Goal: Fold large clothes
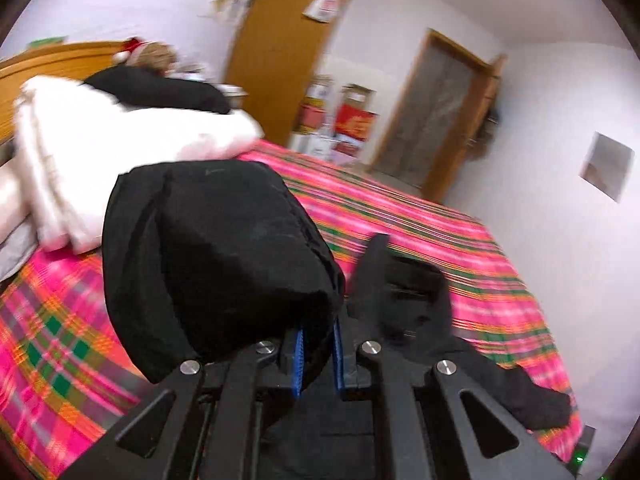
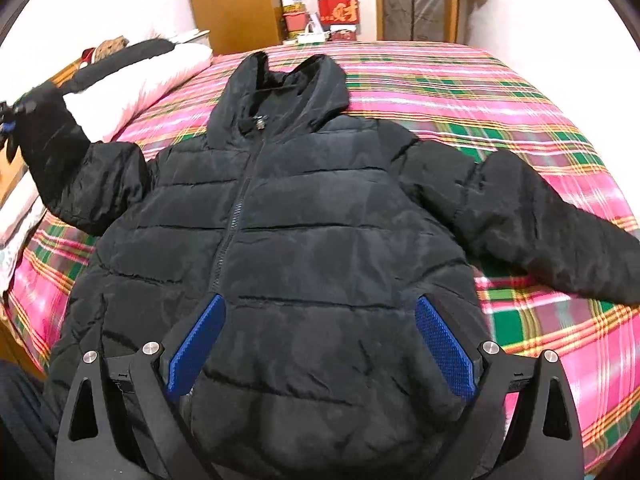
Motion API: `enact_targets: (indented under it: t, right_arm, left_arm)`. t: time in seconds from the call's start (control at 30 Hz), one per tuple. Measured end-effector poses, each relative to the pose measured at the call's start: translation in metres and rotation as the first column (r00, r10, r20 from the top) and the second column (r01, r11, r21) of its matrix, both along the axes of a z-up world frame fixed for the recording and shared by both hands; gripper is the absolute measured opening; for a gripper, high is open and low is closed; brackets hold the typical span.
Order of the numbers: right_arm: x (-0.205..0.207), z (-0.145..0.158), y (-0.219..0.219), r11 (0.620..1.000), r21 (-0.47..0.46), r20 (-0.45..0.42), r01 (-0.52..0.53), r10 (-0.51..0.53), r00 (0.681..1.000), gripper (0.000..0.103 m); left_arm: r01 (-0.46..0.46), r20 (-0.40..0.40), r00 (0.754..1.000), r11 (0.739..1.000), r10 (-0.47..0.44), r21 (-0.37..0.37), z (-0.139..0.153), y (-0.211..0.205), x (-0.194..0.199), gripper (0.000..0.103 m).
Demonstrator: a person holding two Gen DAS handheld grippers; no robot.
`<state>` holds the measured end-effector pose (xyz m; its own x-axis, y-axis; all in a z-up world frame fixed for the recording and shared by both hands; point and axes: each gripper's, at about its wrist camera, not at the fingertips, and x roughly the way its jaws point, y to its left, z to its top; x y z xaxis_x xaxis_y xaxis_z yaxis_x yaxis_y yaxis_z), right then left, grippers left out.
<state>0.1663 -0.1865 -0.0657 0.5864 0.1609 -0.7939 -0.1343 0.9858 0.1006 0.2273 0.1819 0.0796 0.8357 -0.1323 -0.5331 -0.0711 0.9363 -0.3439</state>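
A black hooded puffer jacket point(image 2: 304, 240) lies face up on the pink plaid bed point(image 2: 500, 96), zipper closed, hood toward the far end. Its right sleeve point(image 2: 560, 232) lies spread out to the right. My left gripper point(image 1: 318, 344) is shut on the cuff of the left sleeve point(image 1: 216, 256) and holds it raised above the bed; it also shows at the left edge of the right wrist view point(image 2: 12, 120). My right gripper point(image 2: 320, 340) is open, its blue pads point(image 2: 444, 344) wide apart, hovering over the jacket's lower front.
A white folded quilt point(image 1: 120, 152) with a black garment point(image 1: 160, 90) on it lies by the wooden headboard point(image 1: 52, 64). Boxes point(image 2: 336, 10) and a wooden wardrobe point(image 2: 236, 0) stand beyond the bed's far side. The bed's right edge point(image 1: 532, 280) drops to the floor.
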Motion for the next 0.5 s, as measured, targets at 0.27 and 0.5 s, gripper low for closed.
enact_targets:
  t: [0.27, 0.5]
  right_arm:
    - [-0.008, 0.000, -0.042, 0.997, 0.017, 0.001, 0.078, -0.078, 0.997, 0.096]
    - [-0.003, -0.015, -0.065, 0.991, 0.028, -0.031, 0.132, -0.131, 0.991, 0.096]
  left_arm:
    - [0.250, -0.047, 0.967, 0.968, -0.252, -0.033, -0.024, -0.119, 0.035, 0.012]
    - [0.350, -0.154, 0.925, 0.937, -0.349, -0.020, -0.082, -0.187, 0.046, 0.012]
